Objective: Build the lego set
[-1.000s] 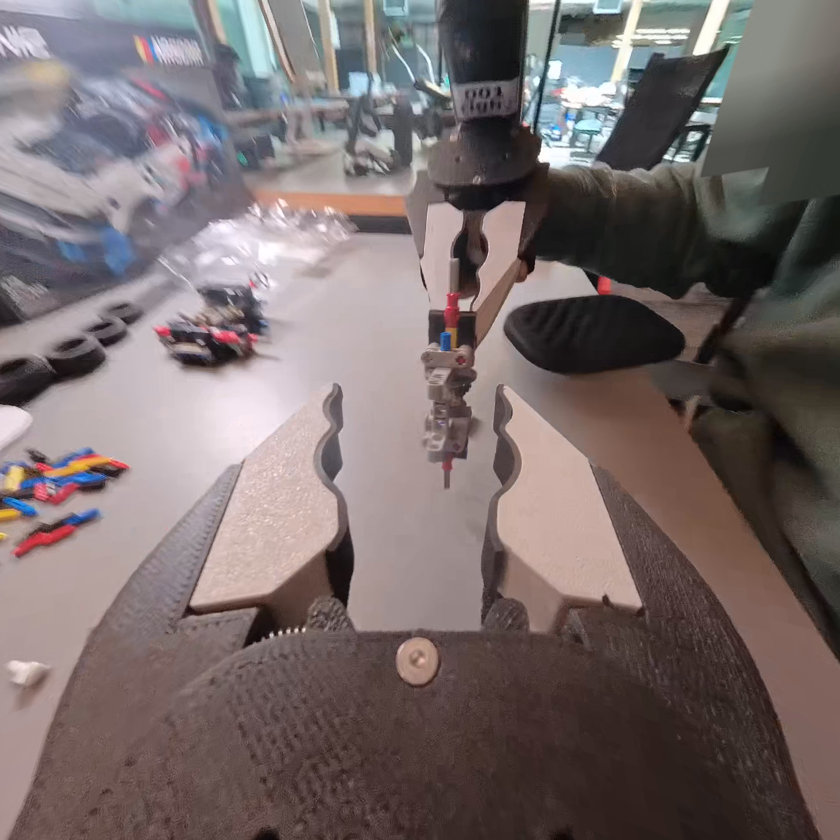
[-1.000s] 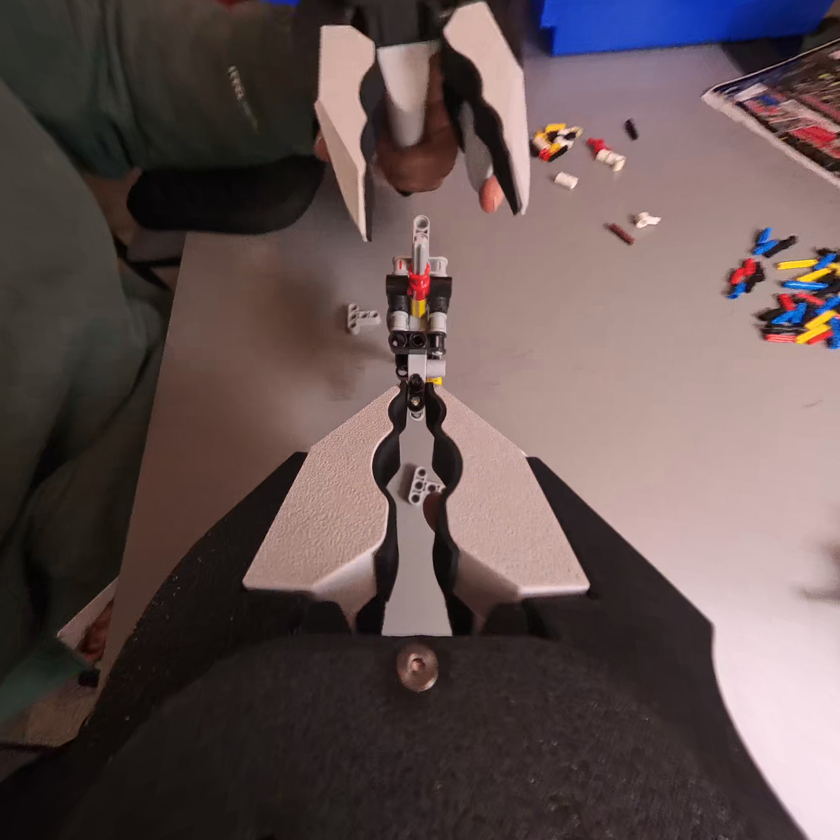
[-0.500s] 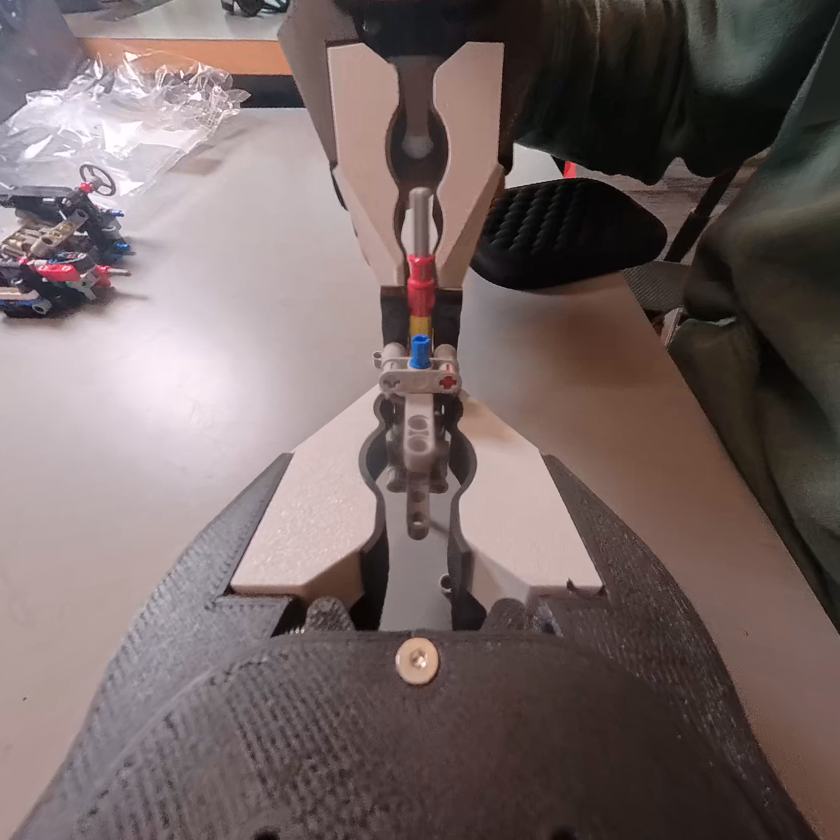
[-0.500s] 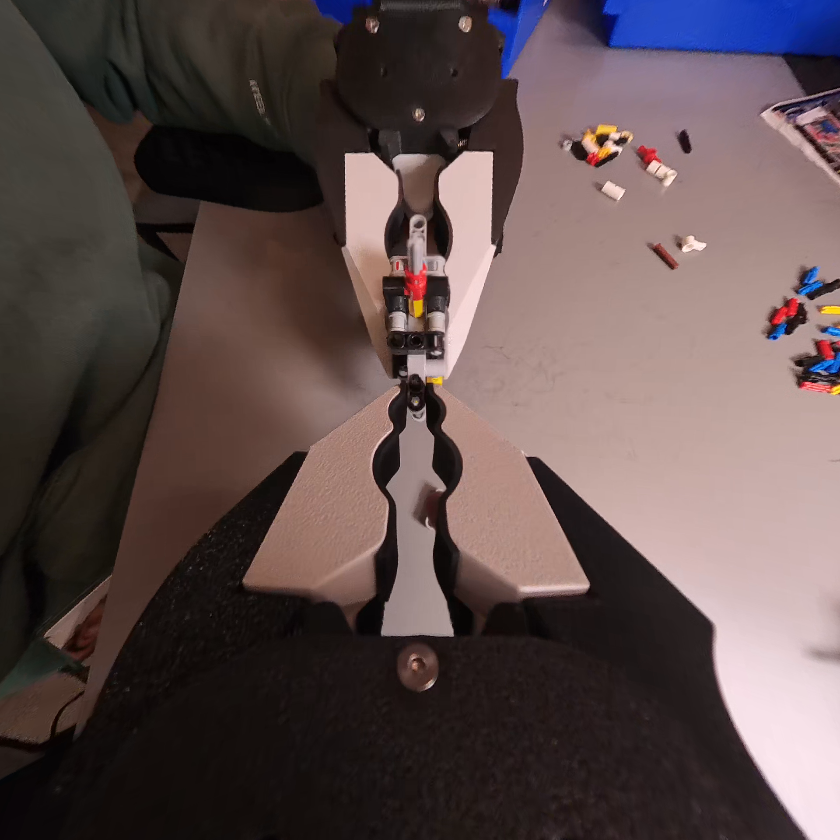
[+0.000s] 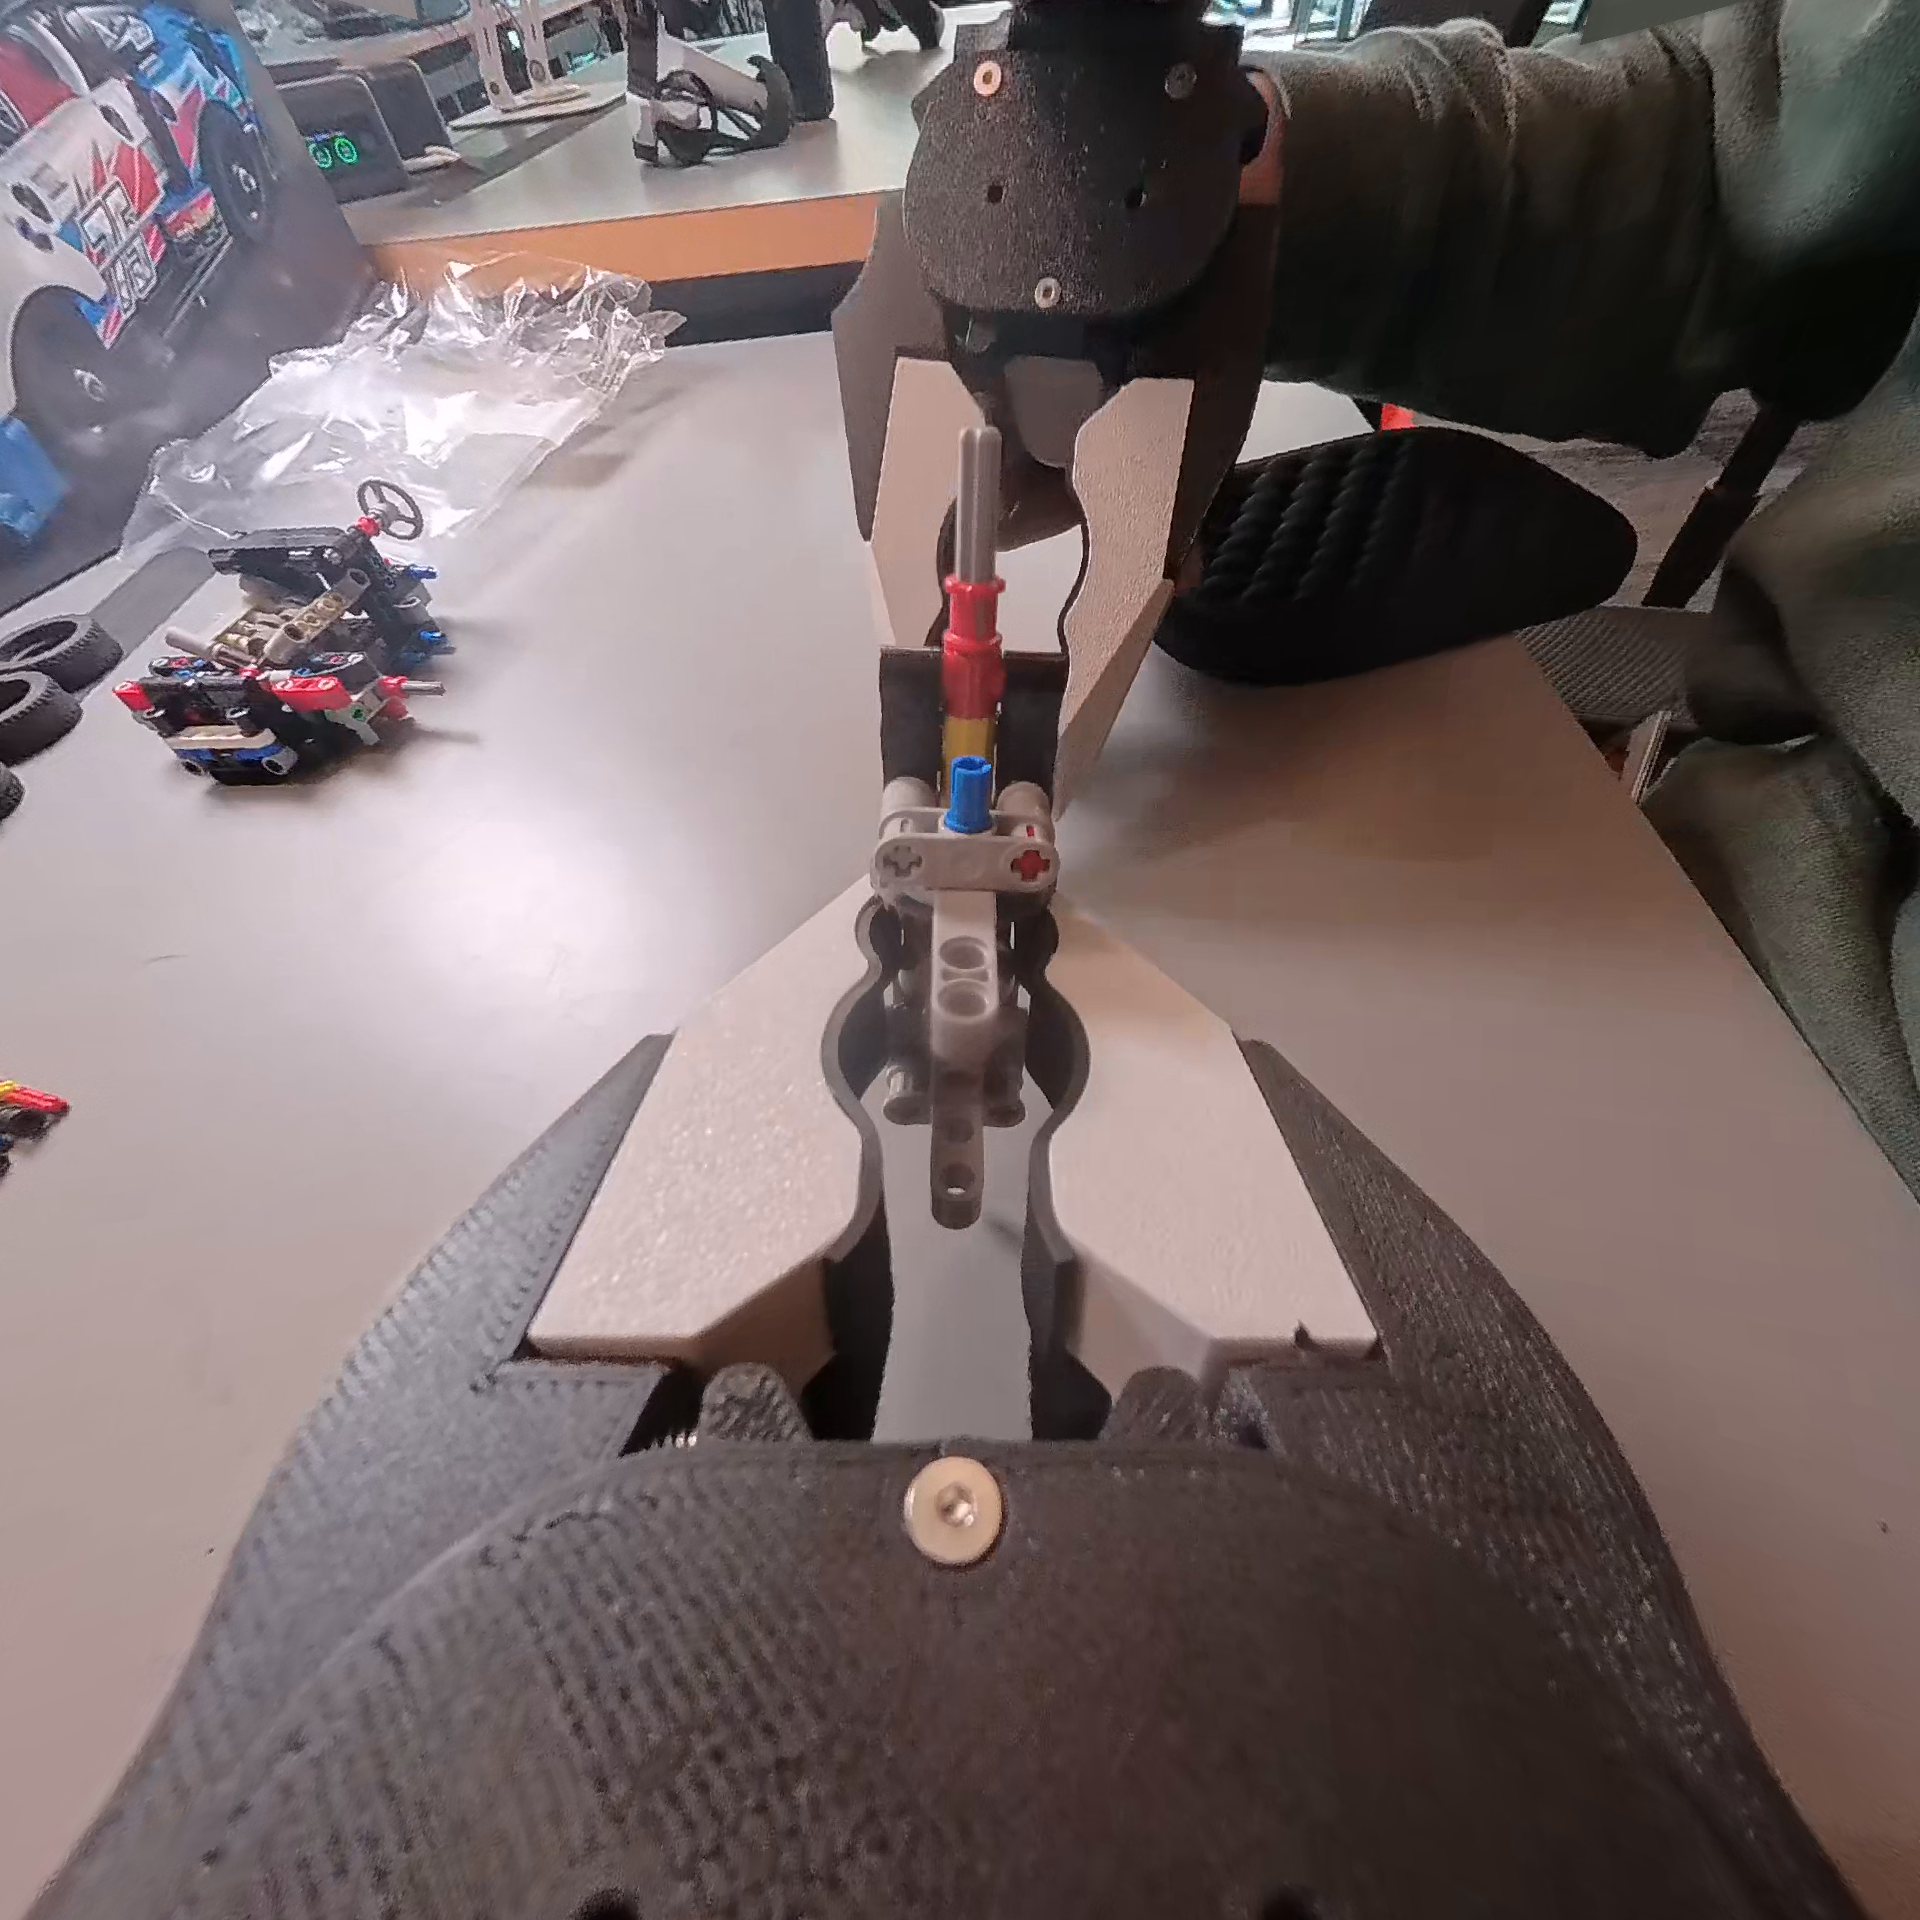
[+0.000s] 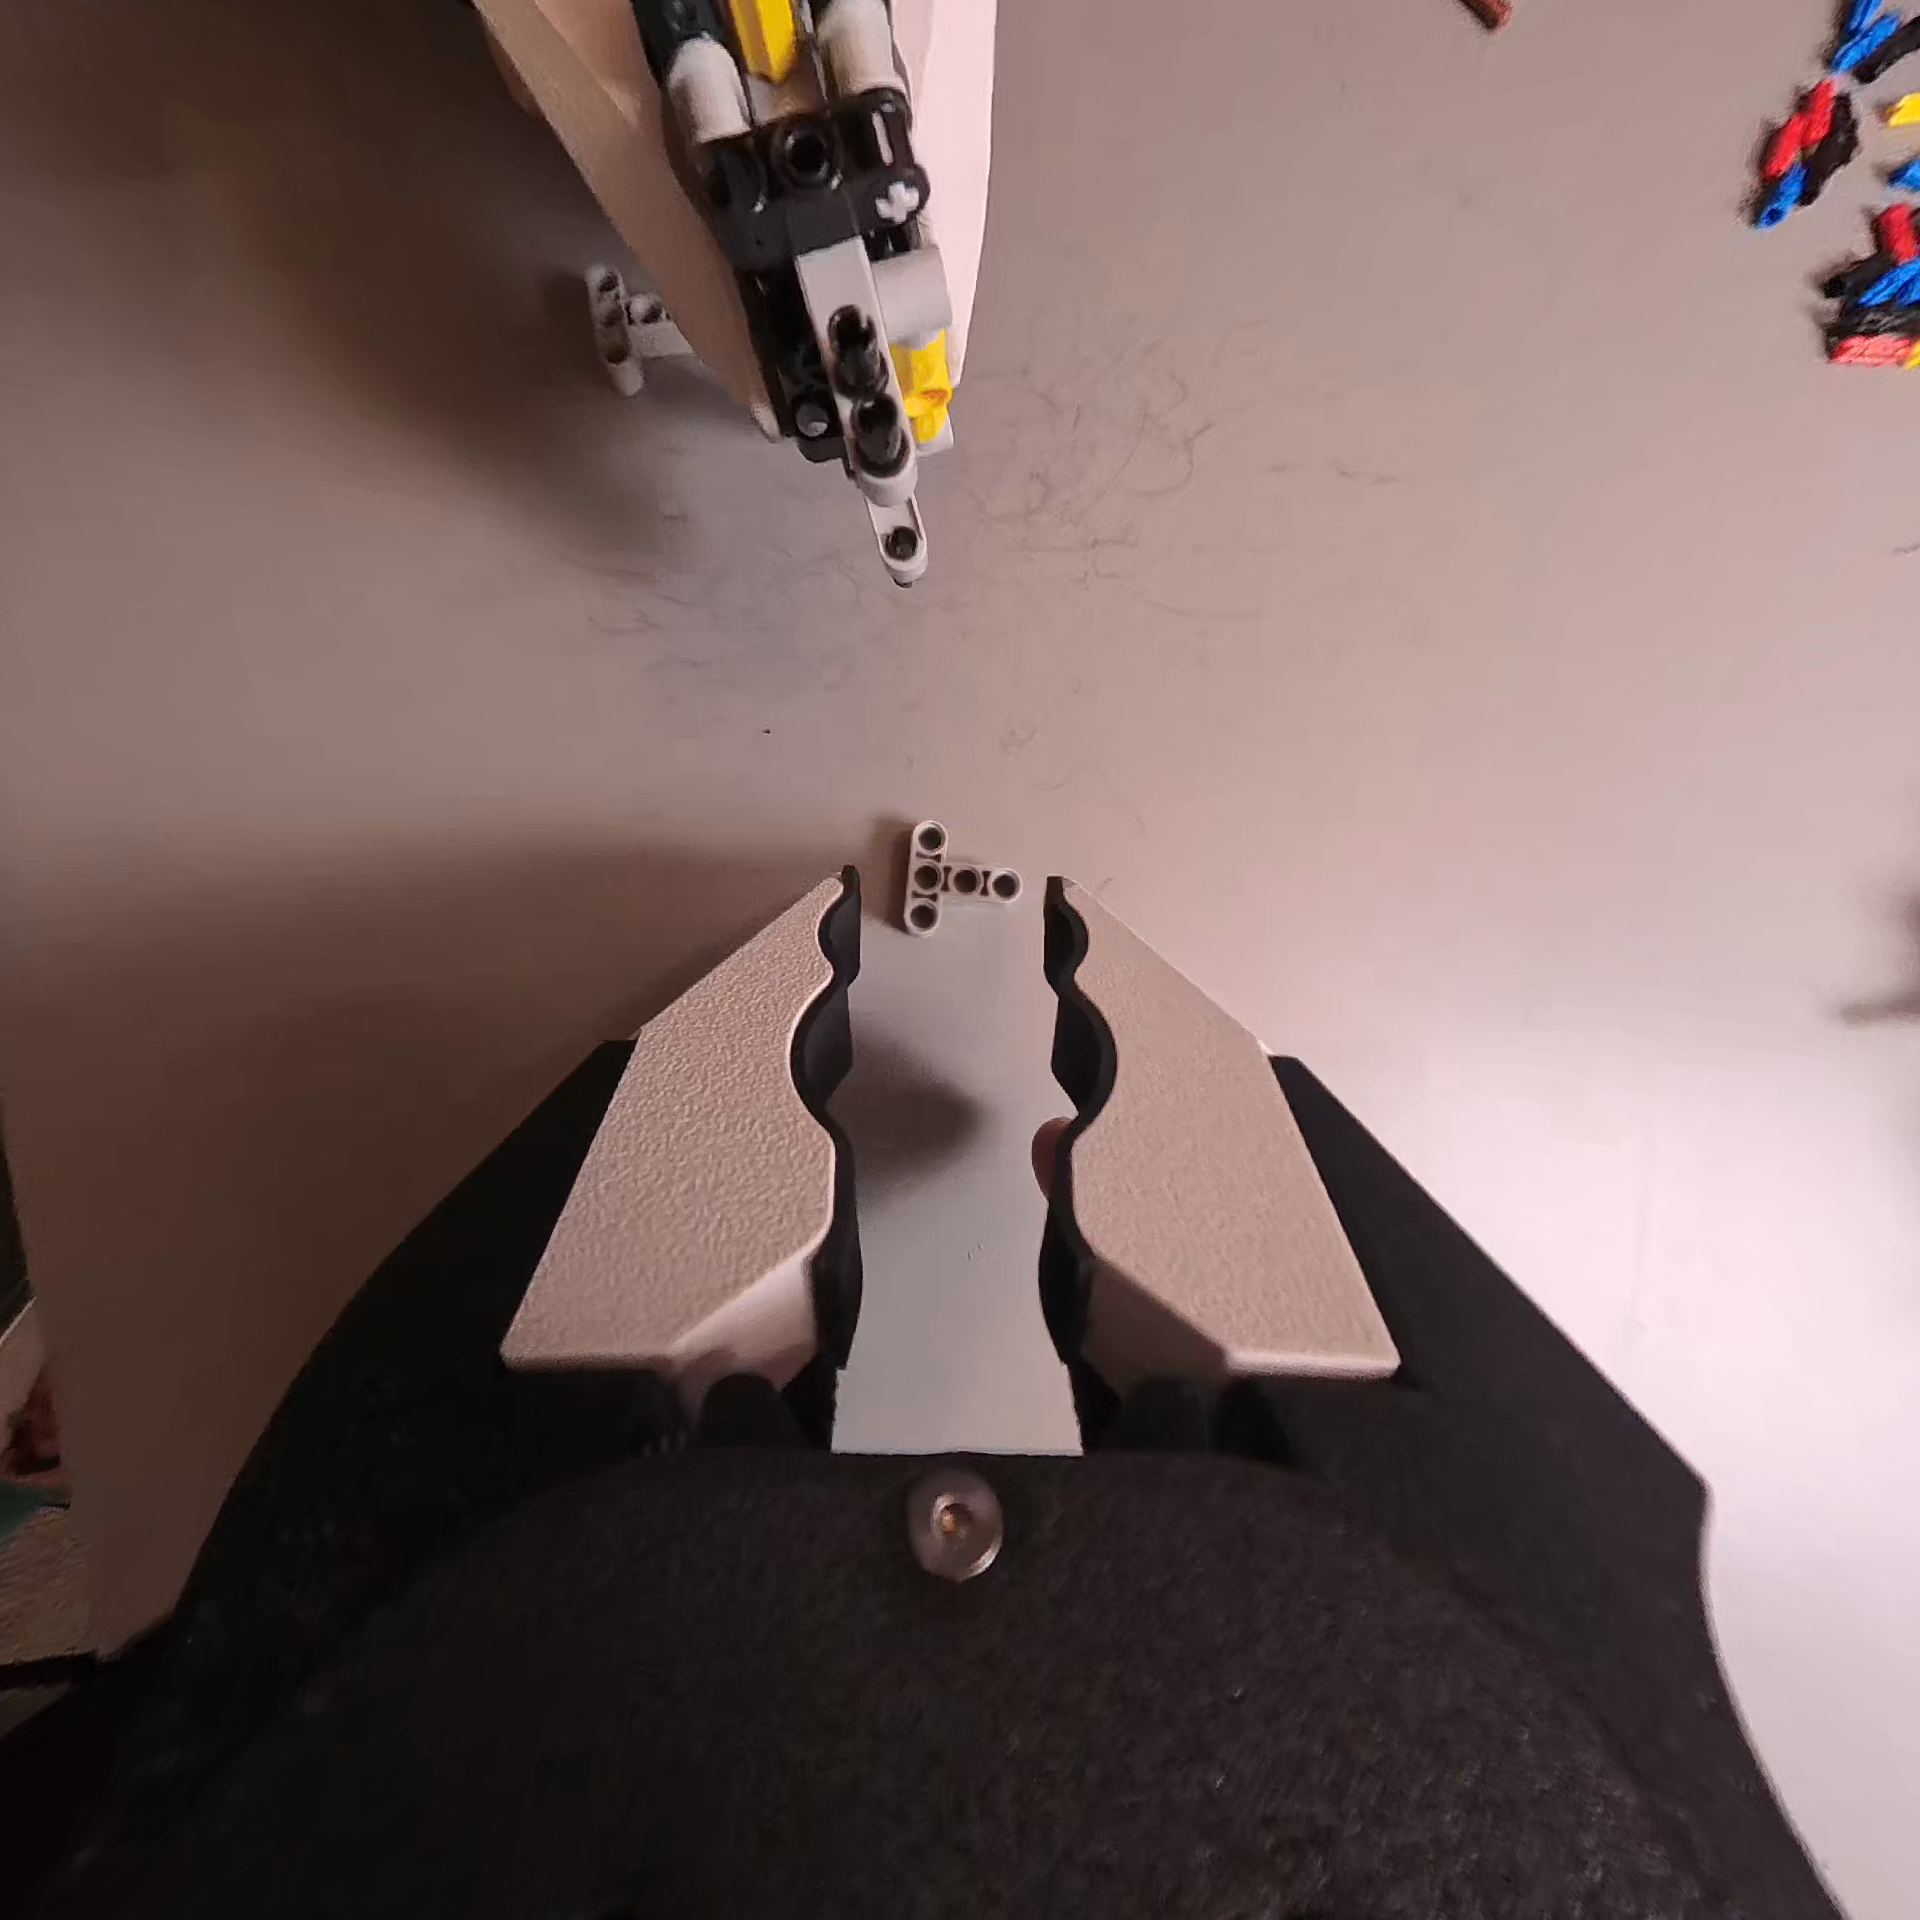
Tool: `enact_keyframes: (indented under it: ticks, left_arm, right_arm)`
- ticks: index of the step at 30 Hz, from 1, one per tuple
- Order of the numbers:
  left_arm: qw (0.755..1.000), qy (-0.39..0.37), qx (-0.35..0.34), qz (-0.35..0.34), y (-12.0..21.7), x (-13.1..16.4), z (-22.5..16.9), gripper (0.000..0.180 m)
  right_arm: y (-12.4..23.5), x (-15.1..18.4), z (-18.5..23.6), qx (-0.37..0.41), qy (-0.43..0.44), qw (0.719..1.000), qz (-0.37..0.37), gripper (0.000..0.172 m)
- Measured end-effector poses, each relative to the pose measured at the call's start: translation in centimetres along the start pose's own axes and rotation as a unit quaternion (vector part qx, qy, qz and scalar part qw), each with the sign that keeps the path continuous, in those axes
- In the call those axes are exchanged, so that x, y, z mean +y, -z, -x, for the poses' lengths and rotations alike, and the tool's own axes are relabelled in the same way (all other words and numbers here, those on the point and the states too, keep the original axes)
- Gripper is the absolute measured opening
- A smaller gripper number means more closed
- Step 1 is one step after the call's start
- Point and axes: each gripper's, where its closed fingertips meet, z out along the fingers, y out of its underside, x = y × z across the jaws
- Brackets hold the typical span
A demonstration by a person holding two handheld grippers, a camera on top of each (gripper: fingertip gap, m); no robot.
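My left gripper (image 5: 961,914) is shut on a small grey brick assembly (image 5: 964,862) with a blue pin, a red and yellow axle part and a grey rod pointing away. It holds the assembly above the grey table (image 5: 520,852). The same assembly (image 6: 831,239) shows at the top of the right wrist view, between the left gripper's fingers (image 6: 961,156). My right gripper (image 6: 951,899) is open and empty, low over the table. A small grey T-shaped beam (image 6: 940,883) lies flat on the table just beyond its fingertips. The right gripper (image 5: 1039,582) also shows open behind the assembly.
A partly built toy car chassis (image 5: 281,665) and black tyres (image 5: 42,665) lie left, with clear plastic bags (image 5: 416,405) behind. Loose red, blue and yellow pins (image 6: 1860,208) lie at the right. Another grey T-beam (image 6: 629,322) lies near the left gripper. A person's green sleeve (image 5: 1507,208) is at the right. The left gripper's tips are roughly 8 cm from the right gripper's.
My left gripper closed on the assembly while the right still held it. The right gripper then opened, let go of it and drew back over the T-beam.
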Motion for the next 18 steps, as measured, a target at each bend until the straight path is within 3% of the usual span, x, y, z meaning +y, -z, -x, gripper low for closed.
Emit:
enact_keyframes:
  ticks: [6,9,18]
  left_arm:
    - [1.000,0.000,-0.004,0.006,0.1,0.2,0.1,0.019]
    - [1.000,0.001,-0.002,0.004,0.2,0.2,0.1,0.019]
    - [1.000,0.003,-0.006,0.007,0.2,0.4,0.4,0.019]
  right_arm:
    - [-1.4,0.7,-0.1,-0.019,0.002,0.998,0.056,0.033]
    - [-1.5,0.6,-0.1,-0.023,0.006,0.998,0.059,0.023]
    - [-1.2,0.8,0.5,-0.011,-0.065,0.997,0.051,0.029]
